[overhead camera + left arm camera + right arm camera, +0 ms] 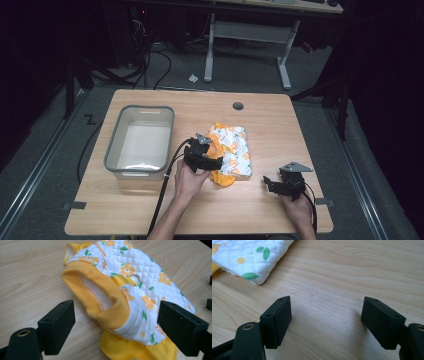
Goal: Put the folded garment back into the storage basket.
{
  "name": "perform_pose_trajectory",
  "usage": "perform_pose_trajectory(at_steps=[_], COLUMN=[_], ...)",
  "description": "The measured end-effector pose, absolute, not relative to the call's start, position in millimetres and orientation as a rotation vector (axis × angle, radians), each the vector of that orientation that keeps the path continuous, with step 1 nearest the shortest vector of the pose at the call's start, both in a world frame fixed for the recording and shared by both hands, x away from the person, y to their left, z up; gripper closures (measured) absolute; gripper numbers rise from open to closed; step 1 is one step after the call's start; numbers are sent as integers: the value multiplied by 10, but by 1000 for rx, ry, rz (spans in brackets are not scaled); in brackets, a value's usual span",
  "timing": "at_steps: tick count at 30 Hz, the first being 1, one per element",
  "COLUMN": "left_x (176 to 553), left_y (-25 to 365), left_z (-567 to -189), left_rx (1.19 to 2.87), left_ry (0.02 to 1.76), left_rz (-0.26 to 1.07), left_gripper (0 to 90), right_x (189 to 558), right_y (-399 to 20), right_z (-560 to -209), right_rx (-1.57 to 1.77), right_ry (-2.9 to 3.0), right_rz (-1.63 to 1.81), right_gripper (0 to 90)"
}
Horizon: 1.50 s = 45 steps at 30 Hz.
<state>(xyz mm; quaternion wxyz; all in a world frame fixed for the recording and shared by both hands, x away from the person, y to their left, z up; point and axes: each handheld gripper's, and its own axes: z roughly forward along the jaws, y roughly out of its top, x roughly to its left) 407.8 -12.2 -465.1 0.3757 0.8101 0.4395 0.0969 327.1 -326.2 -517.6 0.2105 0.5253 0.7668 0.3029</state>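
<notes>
Left gripper (116, 322): jaws wide apart, nothing pinched. Hovers low over near end of vest (130, 290), the yellow ribbed opening lying between and beyond the jaws, pads clear of cloth on both sides. In high view, left gripper (216, 161) sits at near-left corner of vest (231, 150), pointing toward surface centre; left hand (189, 181) wrapped around its body, cable trailing back to near edge.

Vest: quilted white with orange flowers and green leaves, yellow ribbed trim, yellow lining showing at near end. Metal ring (134, 279) on yellow strap on top side. Lies flat on surface (260, 125), roughly at centre, long axis running away from the person.

Right gripper (325, 317): jaws wide apart, bare wood between them, holds nothing. Corner of vest (249, 257) at upper left of right gripper view, well apart from the jaws. In high view, right gripper (267, 182) rests near the near-right part of surface, right of vest, pointing left toward it; right hand (298, 207) behind it.

Grey bin (114, 147) on left part of surface, just beside left gripper's cable, apart from vest. Inside pale, contents not discernible. Round cable hole (238, 106) near far edge of surface.
</notes>
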Motion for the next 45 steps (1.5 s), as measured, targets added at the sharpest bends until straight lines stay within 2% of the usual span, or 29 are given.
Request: perform_pose_trajectory(at_steps=[19, 37, 45], left_x=[4409, 4638, 4656], left_y=[-345, -415, -412], left_z=[-4787, -5037, -5112], left_rx=[2099, 2143, 2171], left_ry=[1184, 1284, 1297], left_rz=[244, 259, 243], left_gripper=[130, 160, 220], right_x=[3271, 3272, 3271], right_y=[-3262, -3263, -3263], right_z=[-5177, -5177, -5177], right_rx=[1460, 1459, 1459], right_ry=[2131, 2132, 2132], right_rz=[842, 842, 842], right_gripper=[247, 247, 248])
